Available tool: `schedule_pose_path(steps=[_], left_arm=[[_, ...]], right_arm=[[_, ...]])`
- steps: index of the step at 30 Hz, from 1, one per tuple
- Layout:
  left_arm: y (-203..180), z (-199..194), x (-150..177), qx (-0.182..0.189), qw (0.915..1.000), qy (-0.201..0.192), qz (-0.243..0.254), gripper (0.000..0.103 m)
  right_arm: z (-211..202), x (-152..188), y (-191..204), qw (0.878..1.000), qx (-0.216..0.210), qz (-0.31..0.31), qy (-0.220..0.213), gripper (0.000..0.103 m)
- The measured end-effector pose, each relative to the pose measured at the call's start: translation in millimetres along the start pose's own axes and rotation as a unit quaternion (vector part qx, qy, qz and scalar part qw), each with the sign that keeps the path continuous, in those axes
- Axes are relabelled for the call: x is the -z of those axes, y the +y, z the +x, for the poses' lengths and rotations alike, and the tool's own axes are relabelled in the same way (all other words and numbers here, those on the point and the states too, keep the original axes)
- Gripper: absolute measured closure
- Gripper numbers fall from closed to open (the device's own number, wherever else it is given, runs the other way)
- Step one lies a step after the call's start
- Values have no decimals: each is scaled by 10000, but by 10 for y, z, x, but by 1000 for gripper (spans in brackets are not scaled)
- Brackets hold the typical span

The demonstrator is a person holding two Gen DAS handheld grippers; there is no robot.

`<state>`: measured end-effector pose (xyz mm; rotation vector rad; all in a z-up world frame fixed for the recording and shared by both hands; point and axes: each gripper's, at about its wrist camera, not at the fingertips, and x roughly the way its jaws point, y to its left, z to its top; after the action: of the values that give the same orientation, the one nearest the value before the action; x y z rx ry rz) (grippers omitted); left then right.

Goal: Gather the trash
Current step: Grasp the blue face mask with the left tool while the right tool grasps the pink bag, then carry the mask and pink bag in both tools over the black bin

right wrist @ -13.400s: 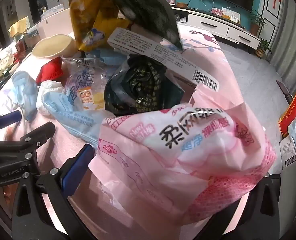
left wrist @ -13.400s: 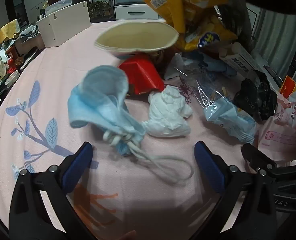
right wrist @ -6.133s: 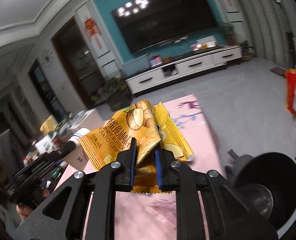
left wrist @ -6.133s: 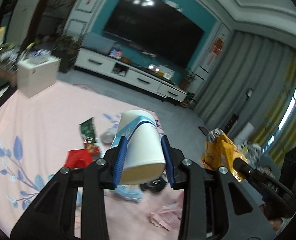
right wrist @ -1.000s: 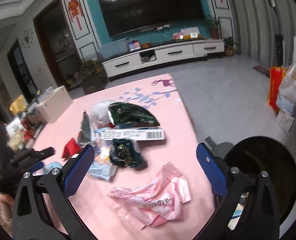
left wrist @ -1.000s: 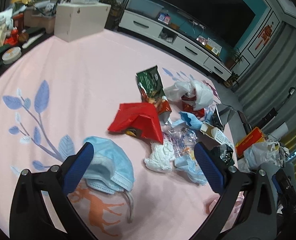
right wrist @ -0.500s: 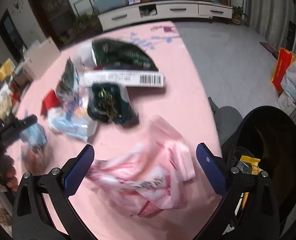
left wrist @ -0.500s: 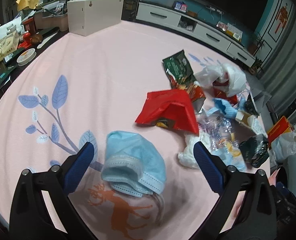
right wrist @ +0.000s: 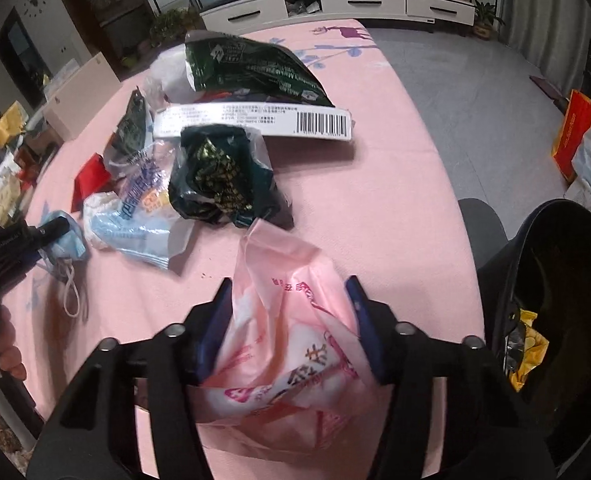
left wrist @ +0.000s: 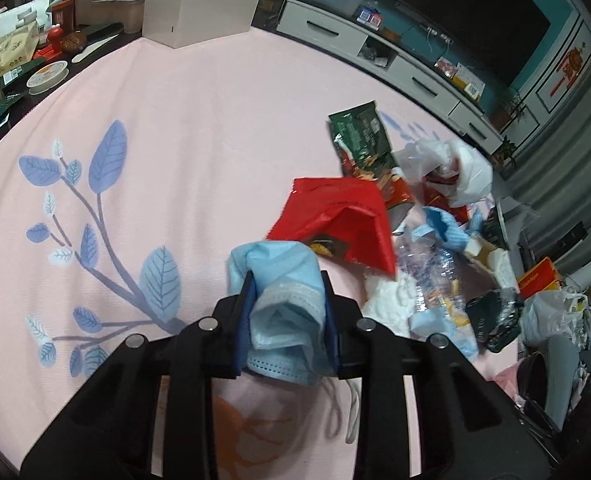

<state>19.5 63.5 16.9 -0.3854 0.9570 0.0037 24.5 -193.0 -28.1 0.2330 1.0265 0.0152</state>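
My left gripper is shut on a crumpled blue face mask on the pink tablecloth; its white ear loops trail below. My right gripper is shut on a pink tissue wrapper near the table's right edge. A black trash bin stands to the right of the table, with a yellow chip bag inside. The left gripper with the mask also shows in the right wrist view.
Loose trash lies mid-table: a red wrapper, a green snack bag, a white plastic bag, a white tissue, a dark crumpled bag, a barcode box. A white box stands at the far edge.
Both grippers came down onto the table and shut: the left on the blue mask, the right on the pink wrapper. Half a second ago both were open.
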Motion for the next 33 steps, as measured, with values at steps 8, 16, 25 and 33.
schedule_pose_path(steps=[8,16,25,33], left_arm=[[-119,-306,-24,367,9982,-468,20,73],[-319,-668,24,983,9923,-743,105,73],[-655,-1192,177,1773,9757,-1171,534,73],[-1028,-1480,405,2274,9584,-1303,1127,72]], right_arm=[[-314,-70,15,9981,-304,166,-510,55],[-825,-95,13,9910,-376,240,-1261,55],[-1328,-75,-26,9783,-472,294,-1995,55],[-1732,1,-122,9638,-342,437,-2607,55]])
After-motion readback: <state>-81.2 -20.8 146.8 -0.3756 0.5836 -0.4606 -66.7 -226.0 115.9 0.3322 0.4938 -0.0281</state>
